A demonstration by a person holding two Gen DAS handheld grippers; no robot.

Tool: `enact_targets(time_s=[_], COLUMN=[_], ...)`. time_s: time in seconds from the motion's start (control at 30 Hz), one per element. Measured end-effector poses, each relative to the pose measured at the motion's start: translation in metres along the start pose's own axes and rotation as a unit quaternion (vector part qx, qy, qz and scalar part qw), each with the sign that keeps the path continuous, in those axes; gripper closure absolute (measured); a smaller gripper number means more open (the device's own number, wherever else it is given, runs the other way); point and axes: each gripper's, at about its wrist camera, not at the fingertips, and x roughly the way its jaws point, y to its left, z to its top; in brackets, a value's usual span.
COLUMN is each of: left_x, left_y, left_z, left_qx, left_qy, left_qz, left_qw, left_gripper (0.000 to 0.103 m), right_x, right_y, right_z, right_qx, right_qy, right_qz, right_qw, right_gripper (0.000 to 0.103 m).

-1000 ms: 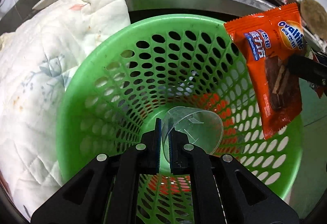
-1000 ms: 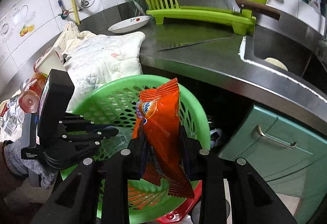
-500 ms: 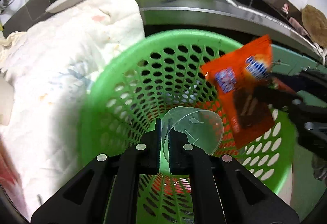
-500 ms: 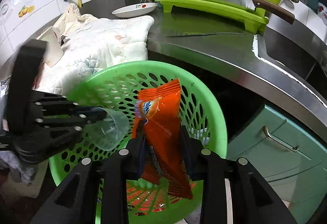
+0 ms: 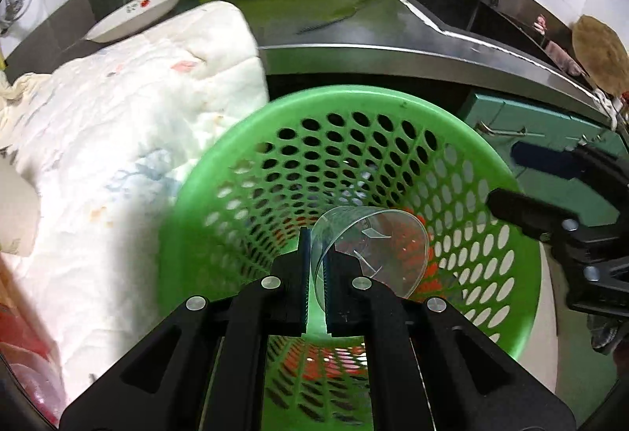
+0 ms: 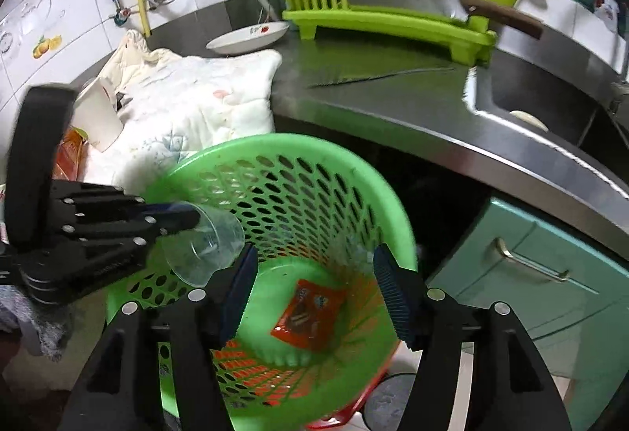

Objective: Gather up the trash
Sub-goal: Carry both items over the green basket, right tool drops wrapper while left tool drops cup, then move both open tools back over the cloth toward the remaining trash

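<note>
1. Closest in, the left gripper [image 5: 315, 266] is clamped tight on the wall of a clear plastic cup [image 5: 377, 246], which lies on its side with its mouth facing away, hanging over the open top of the green perforated basket [image 5: 204, 218].
2. The right gripper [image 6: 314, 293] hangs over the same basket, jaws opening with nothing between them, so that one's let go.
3. The orange snack wrapper [image 6: 308, 315] lies flat on the basket floor, a bit crumpled, chocolate picture facing up.
4. Room-wise the basket mouth is wide and mostly free; the cup sits near its left rim in the right wrist view.
5. Just behind the basket, a white quilted cloth [image 5: 129, 124] hangs off the steel counter edge [image 6: 452, 128].
6. Further back: white plate [image 6: 247, 37], lime dish rack [image 6: 393, 14], cleaver [image 6: 405, 2] on it.
</note>
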Motion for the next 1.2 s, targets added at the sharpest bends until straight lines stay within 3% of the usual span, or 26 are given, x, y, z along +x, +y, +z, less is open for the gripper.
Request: enact_targets(time_s=[0.37, 0.43, 0.47, 0.73, 0.9, 1.2], left_x=[0.033, 0.035, 0.036, 0.043, 0.02, -0.059], left_y=[-0.037, -0.039, -0.039, -0.032, -0.022, 0.01], left_z=[0.004, 0.006, 0.007, 0.004, -0.001, -0.022], left_qx=[0.018, 0.016, 0.009, -0.02, -0.028, -0.044], left_qy=[0.043, 0.044, 0.041, 0.043, 0.018, -0.044], left_qz=[-0.019, -0.02, -0.026, -0.044, -0.054, -0.025], left_qw=[0.9987, 0.9987, 0.9988, 0.9979, 0.998, 0.9977], left_gripper=[0.094, 0.088, 0.079, 0.073, 0.073, 0.073], right_x=[-0.03, -0.03, -0.03, -0.031, -0.034, -0.049], right_y=[-0.028, -0.031, -0.032, -0.035, -0.029, 0.006], right_z=[-0.011, -0.014, -0.016, -0.023, -0.023, -0.014], right_qx=[0.036, 0.043, 0.045, 0.055, 0.053, 0.026], right_qy=[-0.028, -0.026, -0.026, -0.024, -0.026, -0.037], right_qz=[-0.01, -0.01, -0.011, -0.008, -0.006, 0.012], right_qw=[0.999, 0.999, 0.999, 0.998, 0.998, 0.999], right_gripper=[0.041, 0.041, 0.041, 0.041, 0.041, 0.041])
